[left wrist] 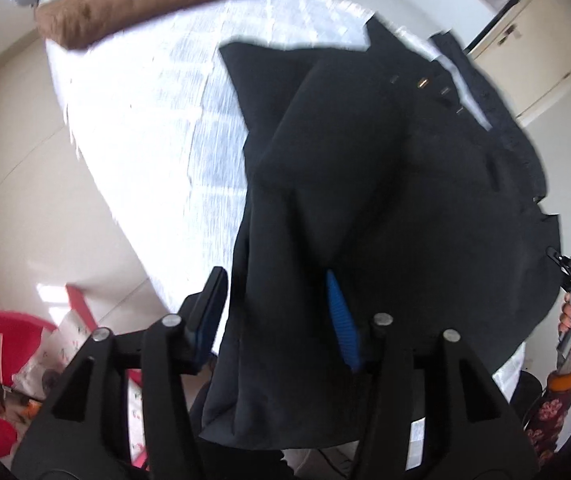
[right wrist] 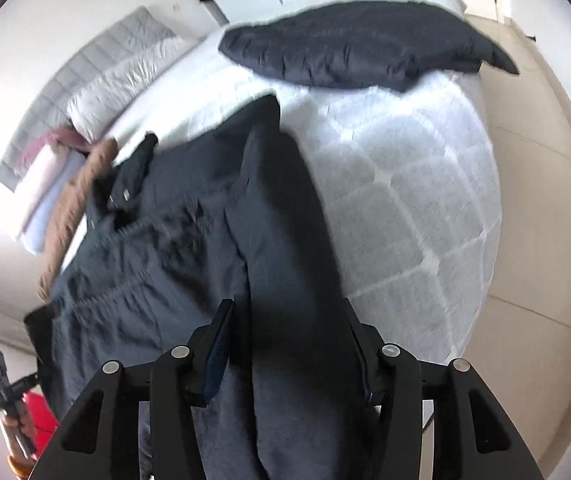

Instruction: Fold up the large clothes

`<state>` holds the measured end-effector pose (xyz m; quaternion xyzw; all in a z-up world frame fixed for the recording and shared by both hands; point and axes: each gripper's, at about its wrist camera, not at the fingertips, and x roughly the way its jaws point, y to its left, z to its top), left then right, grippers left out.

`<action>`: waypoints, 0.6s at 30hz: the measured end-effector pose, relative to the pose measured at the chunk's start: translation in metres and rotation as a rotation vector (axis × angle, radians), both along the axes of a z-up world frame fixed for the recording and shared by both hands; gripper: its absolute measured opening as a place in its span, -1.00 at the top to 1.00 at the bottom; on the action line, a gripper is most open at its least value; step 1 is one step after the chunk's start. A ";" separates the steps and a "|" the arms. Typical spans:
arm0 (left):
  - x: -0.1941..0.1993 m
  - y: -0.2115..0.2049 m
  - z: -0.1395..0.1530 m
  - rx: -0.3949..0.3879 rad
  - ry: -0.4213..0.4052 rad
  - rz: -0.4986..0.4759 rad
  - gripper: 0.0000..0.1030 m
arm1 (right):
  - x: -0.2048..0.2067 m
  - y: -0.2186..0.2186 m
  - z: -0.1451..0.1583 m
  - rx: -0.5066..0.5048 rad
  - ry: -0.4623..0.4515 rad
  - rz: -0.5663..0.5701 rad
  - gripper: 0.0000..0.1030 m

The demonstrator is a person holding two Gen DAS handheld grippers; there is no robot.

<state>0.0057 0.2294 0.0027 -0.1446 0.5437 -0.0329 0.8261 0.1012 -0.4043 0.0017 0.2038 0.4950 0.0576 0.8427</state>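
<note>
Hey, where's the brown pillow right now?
The brown pillow lies at the bed's top left in the left wrist view, left of the dark coat, beside folded laundry in the right view.

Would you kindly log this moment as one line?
task: fold | item: dark coat on bed | left gripper: fabric between fingers | right gripper: same

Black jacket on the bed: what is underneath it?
The black jacket lies on the white quilted mattress, which shows bare beside it. Whatever else is beneath stays covered.

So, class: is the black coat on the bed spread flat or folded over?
Partly folded: the black coat has a panel doubled lengthwise over itself on the white bed.
</note>
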 end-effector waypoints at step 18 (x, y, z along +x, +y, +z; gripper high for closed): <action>0.043 0.000 0.012 -0.182 -0.344 0.227 0.86 | 0.015 0.011 0.022 0.027 -0.195 -0.160 0.84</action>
